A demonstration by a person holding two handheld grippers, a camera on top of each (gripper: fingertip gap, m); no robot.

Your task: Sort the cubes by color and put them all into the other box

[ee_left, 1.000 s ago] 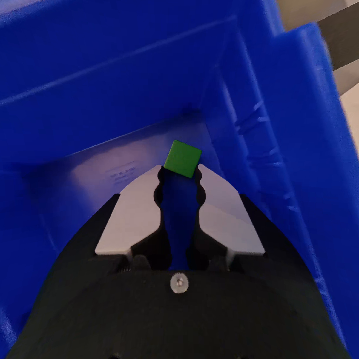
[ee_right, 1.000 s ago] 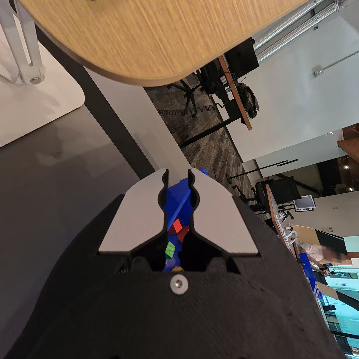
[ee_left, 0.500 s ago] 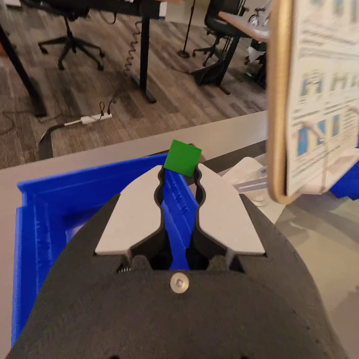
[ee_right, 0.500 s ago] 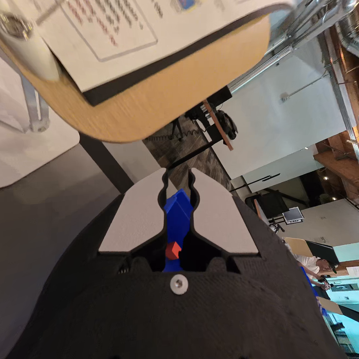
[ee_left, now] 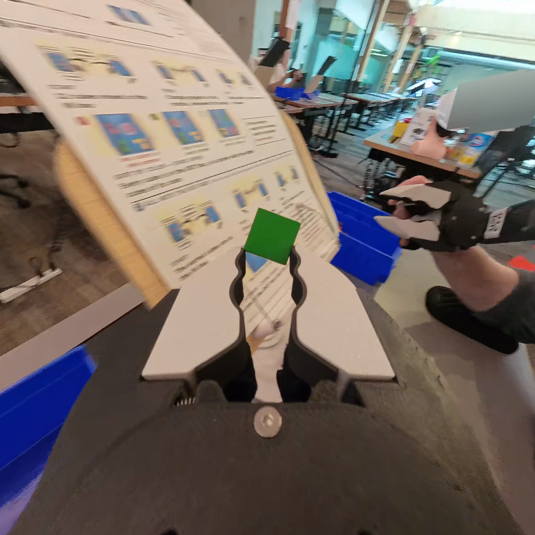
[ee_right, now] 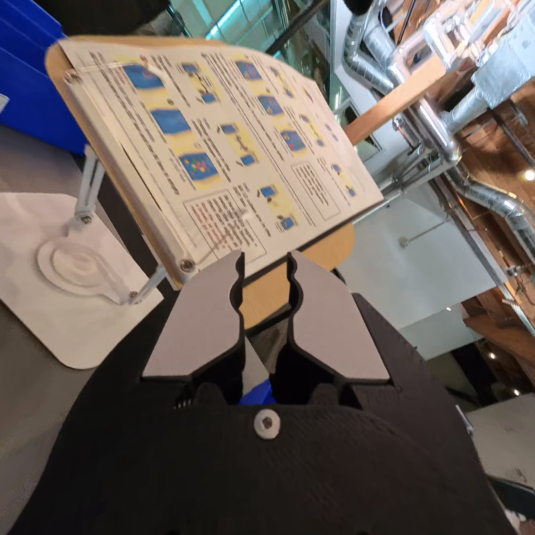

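Observation:
My left gripper (ee_left: 267, 255) is shut on a green cube (ee_left: 272, 235), pinched at the very fingertips and held tilted in the air in front of an instruction board. A blue box (ee_left: 365, 248) stands on the table behind and to the right; another blue box (ee_left: 37, 405) shows at the lower left. My right gripper (ee_right: 265, 258) is open with nothing between its fingers. It also shows in the left wrist view (ee_left: 379, 206), held by a hand above the far blue box. A blue box wall (ee_right: 26, 72) shows at the upper left of the right wrist view.
An instruction board (ee_left: 173, 130) on a wooden backing stands tilted between the boxes; it also shows in the right wrist view (ee_right: 217, 144) on its white base (ee_right: 72, 289). A person's arm (ee_left: 477, 286) reaches in from the right. Desks and chairs fill the room behind.
My left gripper rose out of the blue box with the green cube still in its tips and swung right toward the board. My right gripper tilted up, away from the cubes' box.

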